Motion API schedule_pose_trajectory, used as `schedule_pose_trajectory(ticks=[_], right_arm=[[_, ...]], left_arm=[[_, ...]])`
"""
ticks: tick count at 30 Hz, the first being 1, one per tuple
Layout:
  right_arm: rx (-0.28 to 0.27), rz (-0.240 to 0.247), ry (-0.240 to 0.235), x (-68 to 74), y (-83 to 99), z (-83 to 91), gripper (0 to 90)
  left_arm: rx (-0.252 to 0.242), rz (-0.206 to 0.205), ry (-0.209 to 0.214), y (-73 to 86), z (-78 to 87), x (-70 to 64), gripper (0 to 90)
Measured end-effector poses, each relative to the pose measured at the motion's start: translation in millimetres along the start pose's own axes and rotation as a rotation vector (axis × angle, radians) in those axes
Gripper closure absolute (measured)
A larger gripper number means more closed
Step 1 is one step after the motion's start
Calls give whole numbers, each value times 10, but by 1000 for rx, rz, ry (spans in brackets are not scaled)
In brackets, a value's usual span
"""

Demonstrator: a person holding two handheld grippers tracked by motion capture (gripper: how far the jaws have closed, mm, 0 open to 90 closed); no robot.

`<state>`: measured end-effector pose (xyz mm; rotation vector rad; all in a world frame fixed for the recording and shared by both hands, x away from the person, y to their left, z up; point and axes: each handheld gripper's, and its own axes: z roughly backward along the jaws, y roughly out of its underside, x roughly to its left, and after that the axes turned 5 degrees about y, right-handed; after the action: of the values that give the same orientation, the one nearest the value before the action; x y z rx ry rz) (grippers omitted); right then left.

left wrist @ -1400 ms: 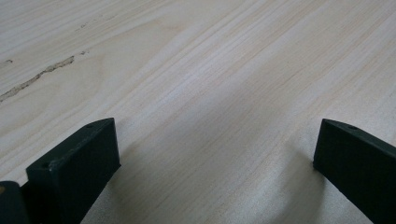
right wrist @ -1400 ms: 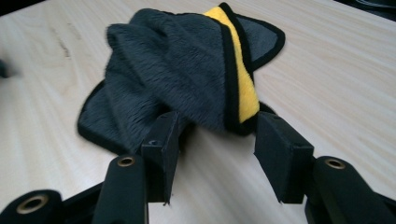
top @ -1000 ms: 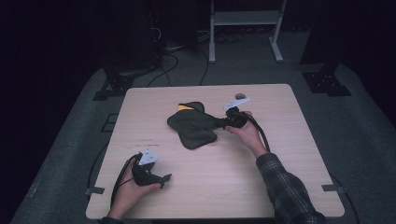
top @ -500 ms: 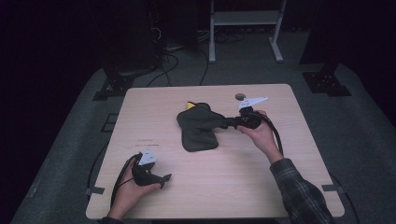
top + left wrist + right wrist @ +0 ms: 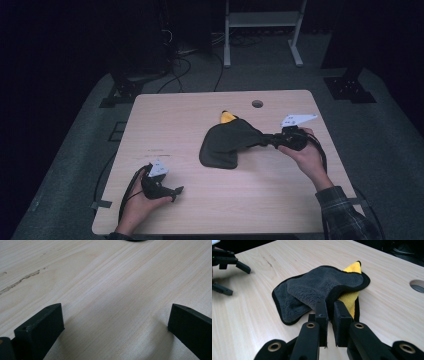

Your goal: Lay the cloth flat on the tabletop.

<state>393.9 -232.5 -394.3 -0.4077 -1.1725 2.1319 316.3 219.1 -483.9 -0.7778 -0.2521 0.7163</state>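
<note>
The right gripper (image 5: 330,312) was clenched on an edge of the grey-and-yellow plush microfibre cloth (image 5: 226,145) and had dragged it rightward, stretching it toward the right side of the pale wooden table (image 5: 165,115); the fold looked underway. The left gripper (image 5: 172,192) rested agape, well left of the cloth

The cloth (image 5: 225,146) lies mid-table (image 5: 165,115), right claw (image 5: 272,140) at its right edge, left claw (image 5: 176,192) near-left.
</note>
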Motion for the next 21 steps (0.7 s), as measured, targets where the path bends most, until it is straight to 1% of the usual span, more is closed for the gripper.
schedule_pose_trajectory(ticks=[5,8,10,12,16,17,20,21], right_arm=[[5,3,14,10,141,234,826],[3,6,13,32,218,341,826],[-2,7,7,46,239,396,826],[-8,9,2,56,236,428,826],[-19,21,-28,93,195,438,826],[-23,27,-39,118,183,427,826],[-20,46,-78,202,161,382,825],[-15,61,-95,259,154,349,825]], left_arm=[[1,1,0,2,2,-2,0],[2,1,-1,1,3,-3,0],[0,4,-5,3,8,-2,0],[-4,-6,2,0,18,-1,22],[-9,-6,29,-18,33,-10,93],[-9,-5,29,-20,34,-12,117],[-10,-9,29,-21,32,-17,125],[-11,-9,29,-20,33,-18,126]])
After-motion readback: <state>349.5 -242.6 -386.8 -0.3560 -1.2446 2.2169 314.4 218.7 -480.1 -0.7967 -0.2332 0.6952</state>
